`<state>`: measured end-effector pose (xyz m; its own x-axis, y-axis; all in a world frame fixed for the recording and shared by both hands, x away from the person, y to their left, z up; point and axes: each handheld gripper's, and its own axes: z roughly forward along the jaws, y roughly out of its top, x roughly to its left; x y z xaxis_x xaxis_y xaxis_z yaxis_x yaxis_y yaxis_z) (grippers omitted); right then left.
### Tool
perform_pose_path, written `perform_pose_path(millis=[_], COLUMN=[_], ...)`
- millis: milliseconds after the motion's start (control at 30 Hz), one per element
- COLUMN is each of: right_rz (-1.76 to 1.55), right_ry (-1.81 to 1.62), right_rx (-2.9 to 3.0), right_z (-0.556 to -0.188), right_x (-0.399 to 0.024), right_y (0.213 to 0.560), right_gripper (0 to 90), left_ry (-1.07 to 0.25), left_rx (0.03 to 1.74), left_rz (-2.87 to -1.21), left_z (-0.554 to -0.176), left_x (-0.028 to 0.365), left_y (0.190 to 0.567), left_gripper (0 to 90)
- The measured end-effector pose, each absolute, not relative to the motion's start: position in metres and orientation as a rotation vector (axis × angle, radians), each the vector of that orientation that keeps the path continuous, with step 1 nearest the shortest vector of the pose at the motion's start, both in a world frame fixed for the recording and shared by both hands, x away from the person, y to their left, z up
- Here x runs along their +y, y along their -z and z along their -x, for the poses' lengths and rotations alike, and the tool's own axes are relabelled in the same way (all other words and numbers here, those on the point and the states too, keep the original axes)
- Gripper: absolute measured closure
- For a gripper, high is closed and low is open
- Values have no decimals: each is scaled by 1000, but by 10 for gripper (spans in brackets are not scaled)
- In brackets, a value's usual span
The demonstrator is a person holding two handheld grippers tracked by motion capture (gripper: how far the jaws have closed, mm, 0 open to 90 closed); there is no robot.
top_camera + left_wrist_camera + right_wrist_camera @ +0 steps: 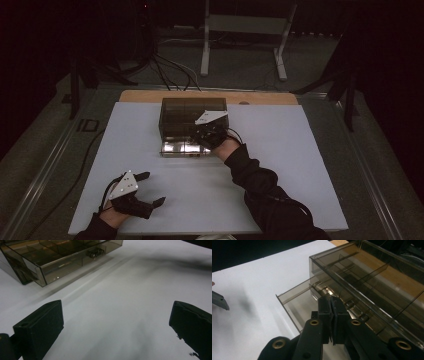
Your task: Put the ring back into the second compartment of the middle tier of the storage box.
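Observation:
A smoky see-through drawer box (192, 112) stands at the back middle of the white board (290, 165). Its bottom drawer (177, 146) is pulled out toward me. My right gripper (201, 134) hovers over the drawer's right part, jaws shut, and nothing shows between the pads. In the right gripper view the right gripper (332, 301) points into the open drawer (294, 298), with the box's divided top tray (367, 272) behind. My left gripper (156, 188) rests low at the board's near left, open and empty. From the left gripper (117, 322) the box (57, 257) lies ahead, with small shiny metal parts (96, 253) in the drawer.
A wooden tabletop edge (210, 96) shows behind the board. Beyond it stand a metal frame's legs (205, 50) and loose cables (170, 70) on the floor. The surroundings are dark.

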<state>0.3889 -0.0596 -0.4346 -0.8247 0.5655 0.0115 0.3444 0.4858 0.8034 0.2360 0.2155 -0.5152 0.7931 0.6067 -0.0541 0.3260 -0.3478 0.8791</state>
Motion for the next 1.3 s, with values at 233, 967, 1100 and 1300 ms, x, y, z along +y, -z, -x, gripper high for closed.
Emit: perform_pose_path(millis=[233,967,1100,1300], right_rz=[-810,-858,-855,-859], right_ry=[-1241,-1306,-1334,-1370], right_rx=[2483,2466,2457,2450], right_z=[-392,-397,-395,-393], right_x=[-60,-65,-68,-73], right_y=[444,445,441,434], right_gripper=[875,480,342,154], left_ry=[-341,-341,-345,-340], left_rx=[701,703,701,696], left_rz=[-1957,-1959,-1949,-1942], left_z=[-236,-236,-237,-237], left_x=[216,215,215,212], left_y=[515,515,514,512], left_gripper=[8,8,8,8])
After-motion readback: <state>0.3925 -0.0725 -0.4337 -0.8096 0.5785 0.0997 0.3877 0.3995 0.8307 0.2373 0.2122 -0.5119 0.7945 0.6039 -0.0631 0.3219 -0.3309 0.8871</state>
